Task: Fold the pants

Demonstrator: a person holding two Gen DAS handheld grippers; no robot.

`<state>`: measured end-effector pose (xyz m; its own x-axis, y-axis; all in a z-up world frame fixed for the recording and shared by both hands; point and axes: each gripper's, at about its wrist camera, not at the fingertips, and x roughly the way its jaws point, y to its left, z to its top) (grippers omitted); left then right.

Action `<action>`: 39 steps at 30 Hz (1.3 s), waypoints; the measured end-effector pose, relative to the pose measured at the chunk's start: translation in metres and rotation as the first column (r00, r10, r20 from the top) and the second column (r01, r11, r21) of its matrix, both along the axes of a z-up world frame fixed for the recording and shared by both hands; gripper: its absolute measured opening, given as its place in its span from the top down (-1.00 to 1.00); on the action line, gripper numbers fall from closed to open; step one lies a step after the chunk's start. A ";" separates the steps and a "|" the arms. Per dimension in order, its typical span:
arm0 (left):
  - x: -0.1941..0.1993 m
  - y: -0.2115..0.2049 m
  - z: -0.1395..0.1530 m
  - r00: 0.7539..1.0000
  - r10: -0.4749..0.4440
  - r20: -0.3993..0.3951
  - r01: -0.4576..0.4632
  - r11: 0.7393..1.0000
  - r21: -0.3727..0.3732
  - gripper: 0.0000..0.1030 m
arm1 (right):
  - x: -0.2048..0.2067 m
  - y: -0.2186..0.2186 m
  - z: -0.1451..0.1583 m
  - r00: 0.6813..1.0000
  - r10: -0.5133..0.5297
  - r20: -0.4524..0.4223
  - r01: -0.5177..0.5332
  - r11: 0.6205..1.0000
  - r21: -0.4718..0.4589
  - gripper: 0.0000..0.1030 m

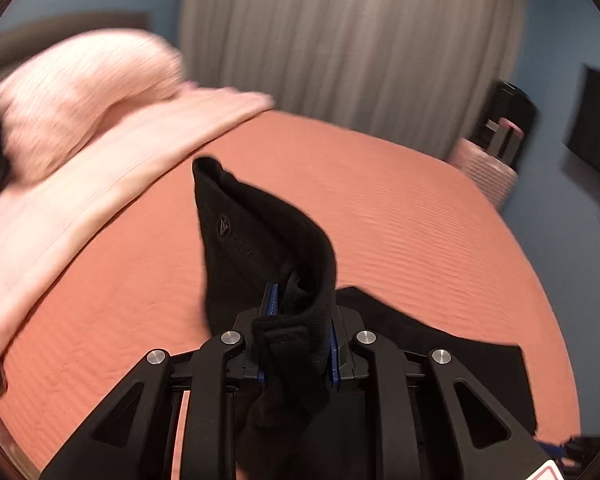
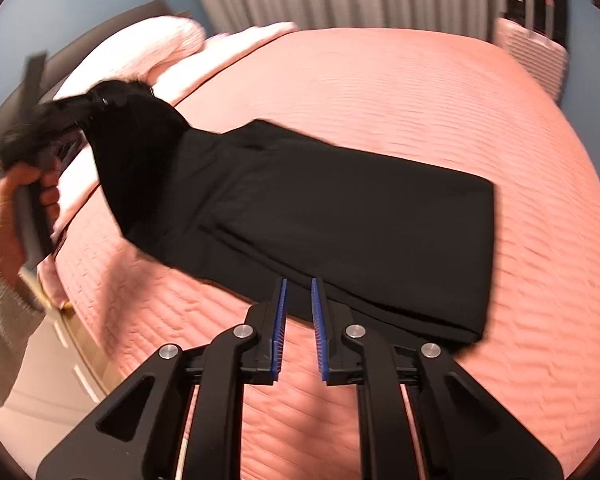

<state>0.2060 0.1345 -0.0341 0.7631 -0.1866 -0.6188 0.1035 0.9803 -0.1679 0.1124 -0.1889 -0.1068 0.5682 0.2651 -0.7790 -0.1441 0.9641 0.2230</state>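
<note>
Black pants [image 2: 320,216] lie folded lengthwise across the salmon bedspread [image 2: 420,92], one end lifted off the bed. Left gripper [image 1: 300,312] is clamped on that raised end, waistband fabric bunched btwn its blue pads, a hand [image 2: 16,208] holding it. Right gripper [image 2: 299,296] hangs over the pants' near edge, jaws nearly closed w/ a narrow gap, nothing in them. Pink pillow [image 1: 80,92] at the head of the bed, curtain [image 1: 340,40] behind.
</note>
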 end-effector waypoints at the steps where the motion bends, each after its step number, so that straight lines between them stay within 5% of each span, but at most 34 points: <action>1: -0.006 -0.027 0.005 0.999 -0.051 0.008 0.051 0.999 0.006 0.66 | -0.004 -0.008 0.001 1.000 -0.020 0.002 0.020 1.000 -0.001 0.75; 6: -0.035 -0.175 -0.014 0.948 -0.308 -0.074 0.308 0.951 -0.015 0.66 | -0.030 -0.073 -0.003 0.990 -0.142 0.000 0.142 0.990 0.021 0.75; 11: -0.049 -0.294 -0.113 0.857 -0.402 -0.323 0.427 0.904 0.005 0.65 | -0.047 -0.122 -0.021 0.973 -0.227 -0.035 0.229 0.973 0.035 0.74; 15: -0.079 -0.334 -0.117 0.881 -0.395 -0.261 0.438 0.890 0.129 0.59 | -0.053 -0.150 -0.031 0.963 -0.263 -0.063 0.265 0.963 0.042 0.72; 18: -0.086 -0.343 -0.111 0.860 -0.445 -0.249 0.479 0.873 0.094 0.29 | -0.047 -0.164 -0.029 0.960 -0.278 -0.045 0.280 0.958 0.064 0.72; 19: -0.087 -0.347 -0.113 0.849 -0.464 -0.252 0.495 0.865 0.076 0.03 | -0.044 -0.168 -0.028 0.958 -0.283 -0.038 0.285 0.955 0.078 0.71; 21: -0.092 -0.359 -0.126 0.831 -0.485 -0.273 0.528 0.842 0.112 -0.19 | -0.035 -0.174 -0.026 0.958 -0.286 -0.025 0.287 0.953 0.103 0.71; 24: -0.115 -0.356 -0.107 0.843 -0.493 -0.215 0.529 0.832 0.167 -0.18 | -0.018 -0.179 -0.021 0.963 -0.269 -0.010 0.268 0.956 0.119 0.69; 26: -0.129 -0.331 -0.085 0.855 -0.487 -0.178 0.509 0.853 0.117 -0.33 | -0.009 -0.177 -0.019 0.972 -0.235 -0.011 0.234 0.961 0.150 0.18; 27: -0.131 -0.319 -0.079 0.867 -0.467 -0.174 0.489 0.864 0.119 -0.36 | 0.001 -0.172 -0.019 0.975 -0.220 -0.012 0.220 0.965 0.142 -0.27; 28: -0.132 -0.306 -0.073 0.882 -0.440 -0.171 0.463 0.876 0.133 -0.36 | 0.009 -0.165 -0.019 0.979 -0.206 -0.002 0.205 0.971 0.120 -0.33; 33: -0.126 -0.228 -0.063 0.944 -0.283 -0.170 0.318 0.917 0.240 -0.36 | 0.051 -0.128 -0.027 0.998 -0.068 -0.013 0.069 0.995 0.077 -0.30; 38: -0.095 -0.164 -0.068 0.969 -0.108 -0.221 0.164 0.952 0.257 -0.36 | 0.086 -0.099 -0.069 0.990 -0.035 -0.139 0.038 0.999 0.020 -0.29; 39: -0.091 -0.155 -0.067 0.971 -0.081 -0.225 0.140 0.955 0.262 -0.36 | 0.087 -0.093 -0.071 0.988 -0.030 -0.151 0.031 0.999 0.009 -0.06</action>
